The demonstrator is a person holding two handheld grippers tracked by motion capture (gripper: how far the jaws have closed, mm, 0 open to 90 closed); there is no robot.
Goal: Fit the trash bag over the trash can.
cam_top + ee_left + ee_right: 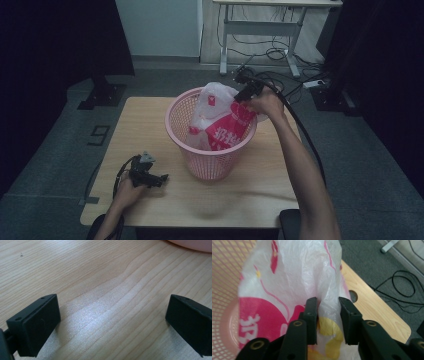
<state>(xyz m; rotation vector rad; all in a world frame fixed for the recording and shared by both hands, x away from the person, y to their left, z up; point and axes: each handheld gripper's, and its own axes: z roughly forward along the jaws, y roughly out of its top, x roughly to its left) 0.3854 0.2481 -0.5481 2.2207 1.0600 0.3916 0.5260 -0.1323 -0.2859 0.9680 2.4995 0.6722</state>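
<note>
While our left gripper rests wide open on the table, our right gripper pinches the plastic bag in the pink basket.

The room is dim, with a grey floor, a pale wall, a white desk and black cables behind the wooden counter.
</note>
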